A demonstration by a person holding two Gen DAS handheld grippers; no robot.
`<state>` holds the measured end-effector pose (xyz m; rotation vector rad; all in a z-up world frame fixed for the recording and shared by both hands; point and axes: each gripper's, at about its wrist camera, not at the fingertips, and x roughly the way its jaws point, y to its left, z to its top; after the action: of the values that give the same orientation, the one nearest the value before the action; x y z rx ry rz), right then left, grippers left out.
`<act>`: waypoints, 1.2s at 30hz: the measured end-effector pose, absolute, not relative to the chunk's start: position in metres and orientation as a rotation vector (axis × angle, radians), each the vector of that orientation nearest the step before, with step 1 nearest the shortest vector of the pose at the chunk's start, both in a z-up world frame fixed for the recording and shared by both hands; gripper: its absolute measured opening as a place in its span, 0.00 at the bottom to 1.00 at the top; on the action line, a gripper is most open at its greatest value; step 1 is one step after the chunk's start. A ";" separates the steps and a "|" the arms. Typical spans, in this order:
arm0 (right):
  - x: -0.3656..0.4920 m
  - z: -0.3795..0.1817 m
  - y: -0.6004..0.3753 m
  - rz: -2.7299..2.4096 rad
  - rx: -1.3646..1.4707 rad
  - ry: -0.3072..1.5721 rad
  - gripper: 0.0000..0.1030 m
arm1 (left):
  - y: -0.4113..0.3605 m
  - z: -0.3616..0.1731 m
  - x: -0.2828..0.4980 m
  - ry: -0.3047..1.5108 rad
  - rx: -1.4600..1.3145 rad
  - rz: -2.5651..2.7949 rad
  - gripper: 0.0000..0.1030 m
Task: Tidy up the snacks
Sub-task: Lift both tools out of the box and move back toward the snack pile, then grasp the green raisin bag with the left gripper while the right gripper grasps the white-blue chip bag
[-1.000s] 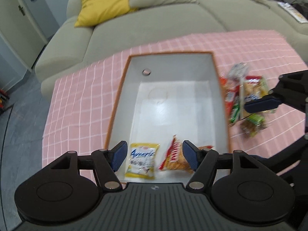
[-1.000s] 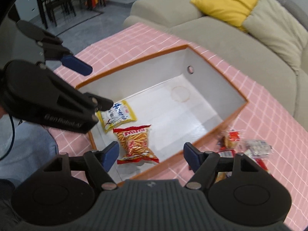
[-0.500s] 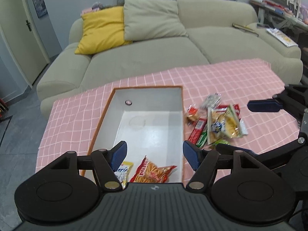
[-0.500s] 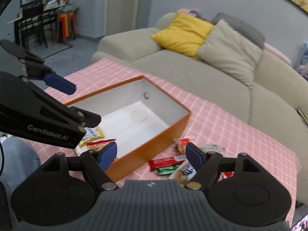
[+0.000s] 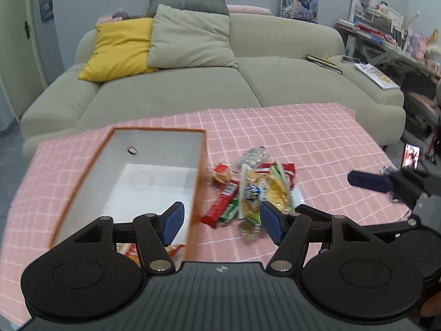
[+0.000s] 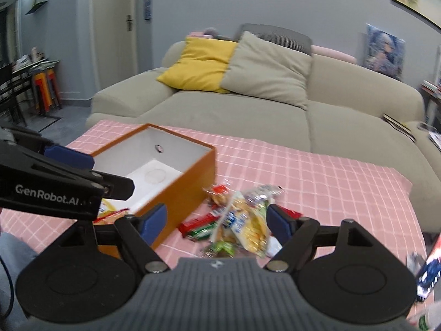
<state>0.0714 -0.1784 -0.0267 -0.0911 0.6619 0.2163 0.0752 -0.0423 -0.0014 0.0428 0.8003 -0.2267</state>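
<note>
Both claws (image 5: pixel 222 222) (image 6: pixel 216 223) wide, empty

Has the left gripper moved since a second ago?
Yes. The left gripper has swung from over the orange box toward the snack pile beside it, jaws open and empty.

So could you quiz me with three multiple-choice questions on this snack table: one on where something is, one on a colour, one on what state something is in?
1. Where is the loose pile of snacks?
A. inside the box
B. on the tablecloth beside the box
C. on the sofa

2. What colour is the outside of the box?
A. orange
B. green
C. black

3. How do the jaws of the right gripper stand?
A. clamped on a packet
B. shut on nothing
C. open, holding nothing

Answers: 1 B, the packets lie on the pink checked tablecloth next to the box wall. 2 A, the right view shows its orange side. 3 C, the pads stand apart with nothing pinched.
</note>
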 end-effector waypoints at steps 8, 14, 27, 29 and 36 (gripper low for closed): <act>0.078 -0.060 -0.213 0.109 -0.061 0.749 0.74 | -0.056 -0.035 0.084 0.853 -0.019 -0.231 0.71; 0.091 -0.082 -0.225 0.117 -0.086 0.812 0.70 | -0.071 -0.051 0.097 0.899 -0.021 -0.275 0.70; 0.124 -0.122 -0.233 0.141 -0.163 0.896 0.57 | -0.096 -0.099 0.144 1.023 -0.121 -0.209 0.69; 0.129 -0.124 -0.234 0.148 -0.164 0.901 0.57 | -0.094 -0.108 0.154 1.054 -0.162 -0.186 0.69; 0.149 -0.135 -0.230 0.201 -0.183 0.904 0.56 | -0.091 -0.140 0.184 1.177 -0.221 -0.128 0.69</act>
<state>0.1494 -0.2297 -0.1346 -0.1833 0.9044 0.2008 0.1837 -0.0915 -0.1402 -0.2207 1.1767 -0.1283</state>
